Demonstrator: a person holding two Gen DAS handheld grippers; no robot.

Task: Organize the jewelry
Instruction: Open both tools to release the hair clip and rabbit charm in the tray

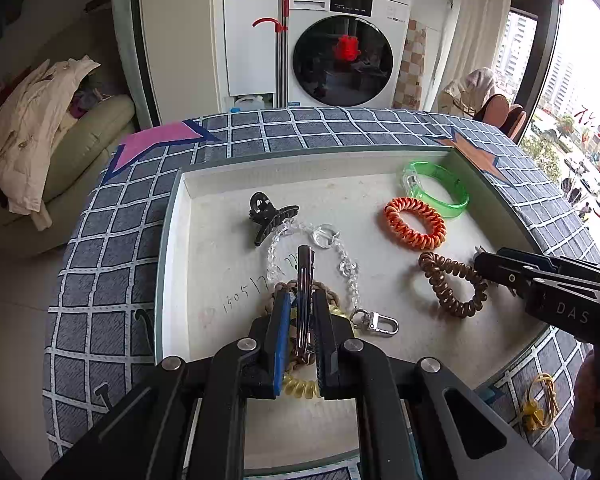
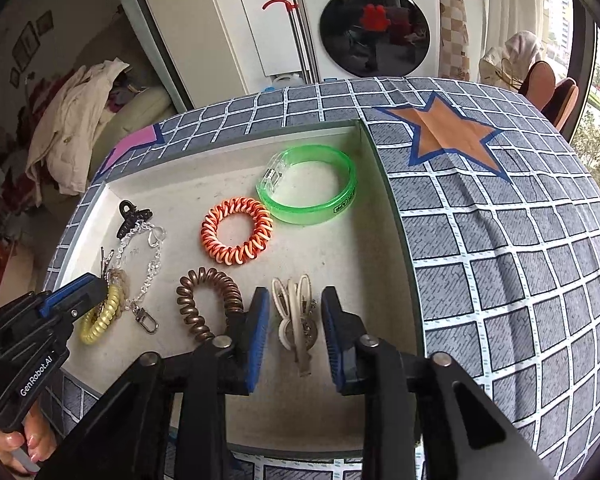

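A shallow white tray [image 1: 188,216] [image 2: 384,248] holds the jewelry. My left gripper [image 1: 300,300] is shut on a dark metal hair clip [image 1: 305,280] above a yellow coil tie [image 1: 300,389] [image 2: 100,316] and a braided band. My right gripper [image 2: 294,312] is open, its jaws on either side of a cream bunny-ear hair clip [image 2: 294,312] lying on the tray floor. Also in the tray: a green bangle [image 1: 436,192] [image 2: 312,188], an orange coil tie [image 1: 415,223] [image 2: 236,232], a brown coil tie [image 1: 452,284] [image 2: 208,300], a clear bead chain [image 1: 348,268] [image 2: 148,272] and a black claw clip [image 1: 270,216] [image 2: 130,216].
The tray sits on a table with a grey checked cloth [image 2: 520,260] bearing an orange star [image 2: 448,132] and a pink star [image 1: 152,140]. A yellow cord [image 1: 540,400] lies on the cloth right of the tray. A washing machine [image 1: 340,48] and sofa [image 1: 60,140] stand behind.
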